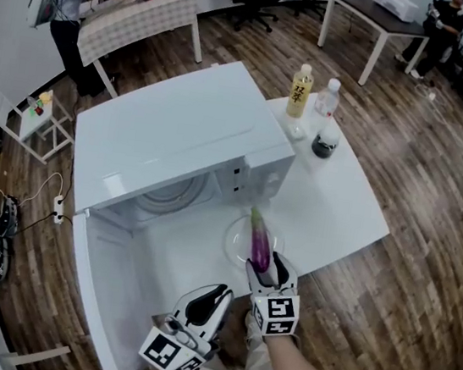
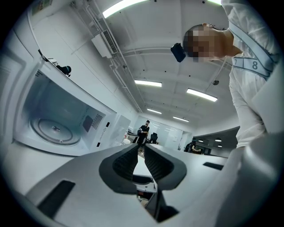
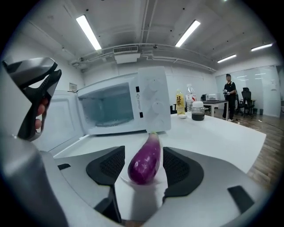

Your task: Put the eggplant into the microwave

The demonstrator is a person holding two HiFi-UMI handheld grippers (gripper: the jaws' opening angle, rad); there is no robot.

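The microwave (image 1: 178,138) is sitting mid-frame on the table (image 1: 348,205), its door (image 1: 114,292) swinging out toward the lower left. Bottles (image 1: 300,91) and a jar (image 1: 325,142) are standing at its upper right. The eggplant (image 1: 259,242) is lying on a plate (image 1: 232,238) just below the microwave, between the jaws of the right gripper (image 1: 265,267)

eggplant (image 3: 144,162): smooth, glossy purple skin.
microwave (image 1: 179,130): smooth white casing with a faint sheen.
plate (image 1: 231,238): clear, glass-like.
surface (image 1: 340,204): smooth, matt white.
floor (image 1: 433,208): brown wood planks with a slight sheen.
right hand-held gripper (image 3: 143,165): matt grey plastic; its pads (image 3: 108,165) are black and ribbed.
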